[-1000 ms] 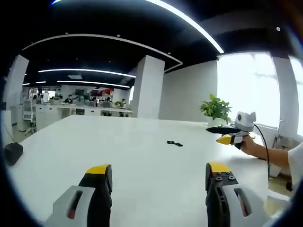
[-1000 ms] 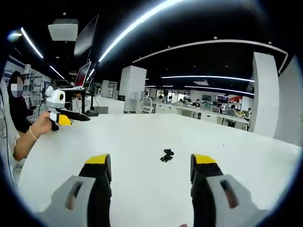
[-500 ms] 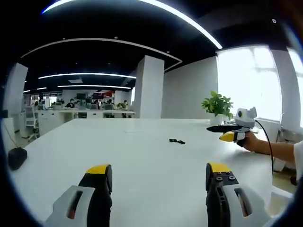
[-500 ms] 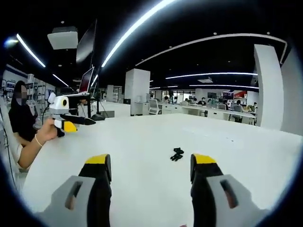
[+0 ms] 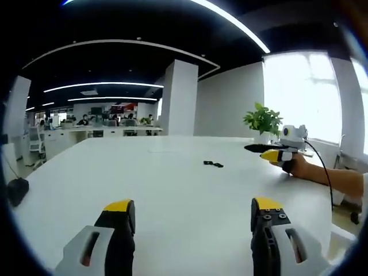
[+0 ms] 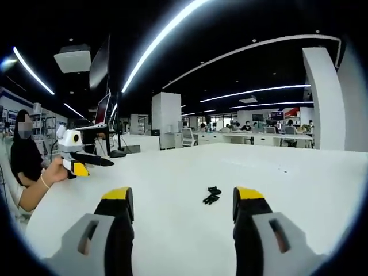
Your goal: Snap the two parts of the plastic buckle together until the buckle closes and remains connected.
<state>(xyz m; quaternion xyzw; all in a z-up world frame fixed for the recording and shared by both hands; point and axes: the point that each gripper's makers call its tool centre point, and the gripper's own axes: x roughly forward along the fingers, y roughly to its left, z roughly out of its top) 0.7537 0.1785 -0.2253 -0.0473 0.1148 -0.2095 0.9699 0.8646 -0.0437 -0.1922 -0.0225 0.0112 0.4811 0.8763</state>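
Here, the left gripper (image 5: 190,215) is held above a wide white table (image 5: 172,190), its two yellow-tipped jaws spread well apart with nothing between them. Ahead of them, well out of reach on the tabletop, lies the buckle (image 5: 213,164), a small black thing; whether its two parts are joined or only touching is too small to tell from this side. To the right, a hand (image 5: 296,165) holds the right gripper over the table edge, pointing inward toward the middle of the table. A potted plant (image 5: 263,122) stands behind it near a bright window (image 5: 299,95), and a dark object (image 5: 16,191) sits at the table's left edge.

In the right gripper view, the right gripper (image 6: 183,213) also has its jaws wide apart and empty, low over the white table. The buckle (image 6: 211,195) lies on the table beyond the jaws, nearer the right jaw than the left, looking like two small black pieces lying against each other. At the left, the person's other hand (image 6: 56,170) holds the left gripper above the table, well apart from the buckle. An office with desks and ceiling light strips stretches out behind.
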